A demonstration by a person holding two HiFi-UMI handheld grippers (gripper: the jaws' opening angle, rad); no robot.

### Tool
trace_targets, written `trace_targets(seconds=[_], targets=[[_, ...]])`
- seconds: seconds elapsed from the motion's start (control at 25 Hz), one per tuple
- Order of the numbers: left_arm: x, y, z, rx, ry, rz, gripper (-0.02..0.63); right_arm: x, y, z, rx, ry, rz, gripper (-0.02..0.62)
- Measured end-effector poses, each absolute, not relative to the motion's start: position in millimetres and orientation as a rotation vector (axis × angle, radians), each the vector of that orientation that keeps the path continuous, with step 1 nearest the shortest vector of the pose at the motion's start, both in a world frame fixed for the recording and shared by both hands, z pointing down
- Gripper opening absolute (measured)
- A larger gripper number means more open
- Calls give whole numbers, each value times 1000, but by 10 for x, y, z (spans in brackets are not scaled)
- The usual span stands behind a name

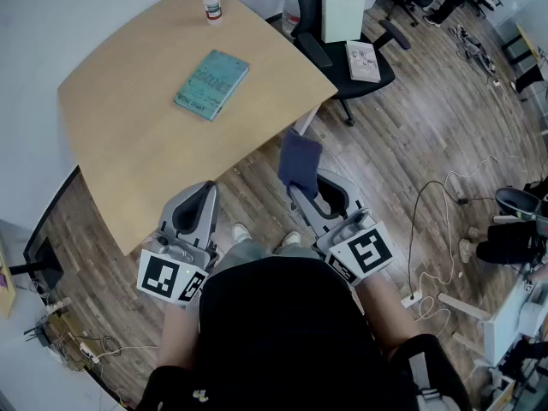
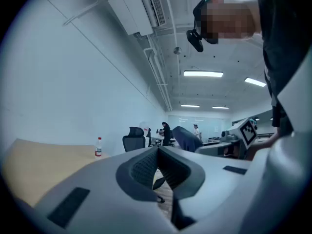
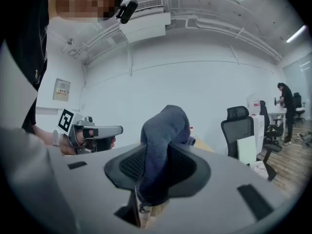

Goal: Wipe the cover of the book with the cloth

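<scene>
A teal book point(image 1: 211, 84) lies flat on the tan table point(image 1: 128, 161), far from both grippers. My right gripper point(image 1: 301, 193) is held off the table's near edge, over the wood floor, and is shut on a dark blue cloth point(image 1: 299, 163) that sticks up past the fingertips. In the right gripper view the cloth point(image 3: 164, 128) bulges out between the pads of that gripper point(image 3: 155, 172). My left gripper point(image 1: 206, 197) hovers at the table's near edge, shut with nothing in it; its jaws meet in the left gripper view point(image 2: 158, 155). The book does not show in either gripper view.
A small white bottle point(image 1: 211, 2) stands at the table's far edge. Right of the table is a black office chair point(image 1: 347, 54) carrying a pale box point(image 1: 342, 15) and a booklet point(image 1: 363, 61). Cables point(image 1: 445, 204) trail over the floor at right.
</scene>
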State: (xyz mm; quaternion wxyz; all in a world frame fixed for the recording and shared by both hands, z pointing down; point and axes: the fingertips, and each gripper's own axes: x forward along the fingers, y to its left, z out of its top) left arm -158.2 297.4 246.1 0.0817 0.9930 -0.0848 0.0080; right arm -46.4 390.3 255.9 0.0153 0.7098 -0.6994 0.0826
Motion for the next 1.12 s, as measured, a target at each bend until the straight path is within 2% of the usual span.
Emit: trace_targets(seconds=[0.68,1.12], targets=[[-1611,2360,2795,3011,-4,116,21,-524,3207,2731,2279,-2054,344,129],[-1554,1840,3076,2925,-81,196,21,-275,2807,2908,2277,-2008,413,130]])
